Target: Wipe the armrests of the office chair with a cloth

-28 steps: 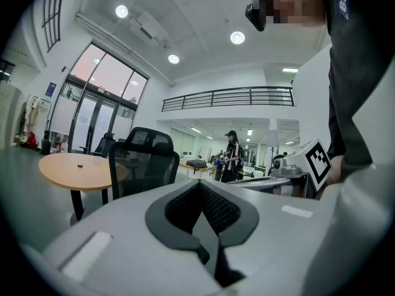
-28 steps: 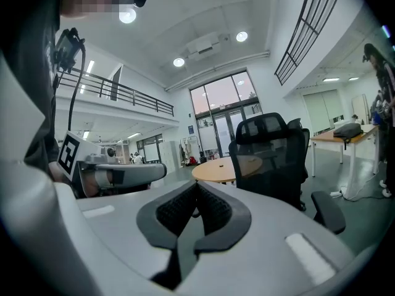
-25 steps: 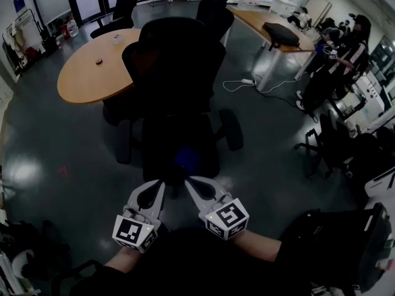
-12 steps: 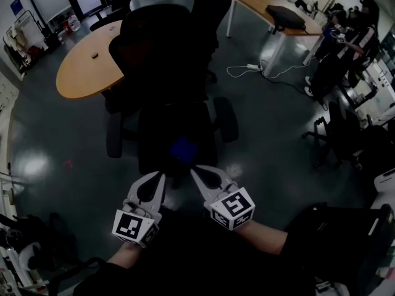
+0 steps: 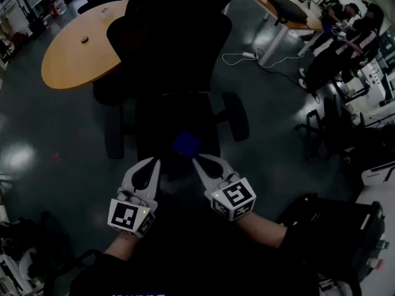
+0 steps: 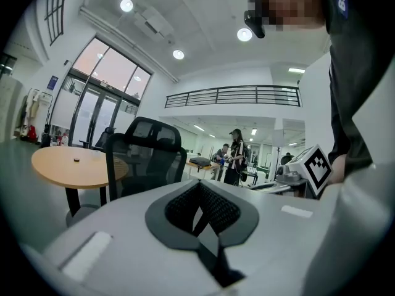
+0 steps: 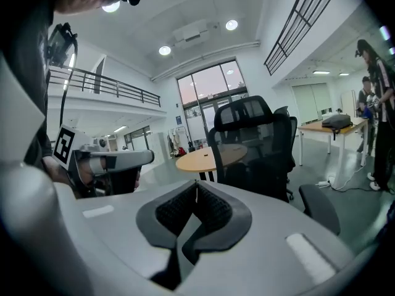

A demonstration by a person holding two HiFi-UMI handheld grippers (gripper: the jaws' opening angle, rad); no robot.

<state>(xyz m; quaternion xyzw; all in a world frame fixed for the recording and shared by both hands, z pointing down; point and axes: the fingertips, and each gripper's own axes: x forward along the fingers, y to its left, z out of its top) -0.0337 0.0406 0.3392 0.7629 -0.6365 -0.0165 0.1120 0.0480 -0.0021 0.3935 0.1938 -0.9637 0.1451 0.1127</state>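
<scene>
A round wooden table (image 5: 68, 60) stands at left, a white cable (image 5: 237, 58) lies on the floor (image 5: 49, 122).

We see the office chair (image 5: 176, 73) as black all over, its back a fine mesh. On its seat lies a bright blue patch, probably the cloth (image 5: 186, 143), though the head view is dim. The left gripper (image 5: 153, 163) and right gripper (image 5: 199, 161) are pale grey, with black dimpled pads (image 6: 182, 205) and black-and-white square markers. The round table (image 5: 68, 60) is orange-tan, the floor (image 5: 271, 134) a glossy dark grey-green.
</scene>
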